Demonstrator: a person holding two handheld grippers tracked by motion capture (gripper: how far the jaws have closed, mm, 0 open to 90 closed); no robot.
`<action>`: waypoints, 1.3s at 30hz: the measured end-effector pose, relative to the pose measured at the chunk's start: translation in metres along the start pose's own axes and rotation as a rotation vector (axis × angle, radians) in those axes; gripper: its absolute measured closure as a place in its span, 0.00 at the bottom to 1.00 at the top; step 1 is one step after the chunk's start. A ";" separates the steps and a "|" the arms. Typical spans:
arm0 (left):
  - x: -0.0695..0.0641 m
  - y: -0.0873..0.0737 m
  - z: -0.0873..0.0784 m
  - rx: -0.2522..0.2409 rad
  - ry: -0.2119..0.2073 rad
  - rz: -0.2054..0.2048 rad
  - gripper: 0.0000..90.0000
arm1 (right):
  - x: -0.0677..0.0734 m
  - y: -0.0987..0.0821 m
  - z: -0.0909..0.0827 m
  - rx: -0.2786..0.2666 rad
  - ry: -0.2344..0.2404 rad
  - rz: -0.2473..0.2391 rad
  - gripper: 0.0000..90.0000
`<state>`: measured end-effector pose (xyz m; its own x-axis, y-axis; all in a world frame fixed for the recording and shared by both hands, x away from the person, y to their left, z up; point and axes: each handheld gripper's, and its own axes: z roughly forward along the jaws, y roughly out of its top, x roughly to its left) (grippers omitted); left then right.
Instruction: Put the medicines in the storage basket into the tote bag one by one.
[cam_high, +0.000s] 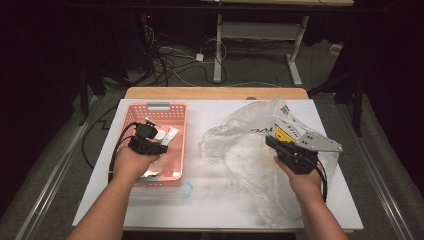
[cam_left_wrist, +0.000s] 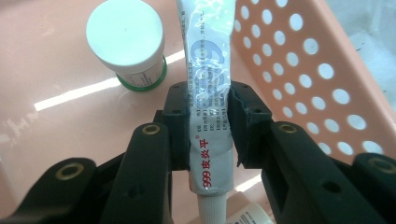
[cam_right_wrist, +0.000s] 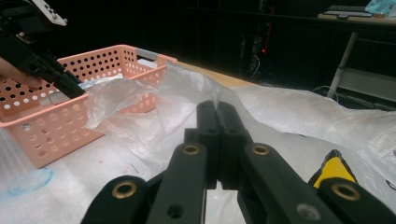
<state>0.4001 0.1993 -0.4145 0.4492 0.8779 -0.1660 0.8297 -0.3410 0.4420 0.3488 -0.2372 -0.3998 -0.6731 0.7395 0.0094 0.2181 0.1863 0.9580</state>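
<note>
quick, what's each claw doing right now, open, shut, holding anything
Left claw: closed on the ointment tube, above the pink basket.
Right claw: shut, pinching the edge of the clear plastic bag.

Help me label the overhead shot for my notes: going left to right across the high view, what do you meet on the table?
Pink basket with the left claw over it → blue ring → clear plastic bag → right claw.

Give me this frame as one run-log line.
left gripper: shut on ointment tube, over pink basket | right gripper: shut, pinching clear plastic bag | white jar: in basket
</note>
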 end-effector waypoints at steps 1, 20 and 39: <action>0.000 -0.001 0.000 -0.005 -0.004 0.002 0.76 | 0.000 0.000 0.000 0.000 0.001 -0.001 1.00; -0.013 -0.027 -0.017 -0.185 -0.101 0.019 0.76 | 0.002 0.000 0.002 0.004 0.002 -0.005 1.00; -0.058 -0.033 -0.026 -0.276 -0.183 0.127 0.76 | 0.002 0.002 0.001 -0.009 -0.011 -0.001 1.00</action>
<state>0.3377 0.1687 -0.3967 0.6155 0.7511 -0.2388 0.6540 -0.3178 0.6865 0.3483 -0.2346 -0.3985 -0.6657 0.7462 0.0051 0.2111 0.1818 0.9604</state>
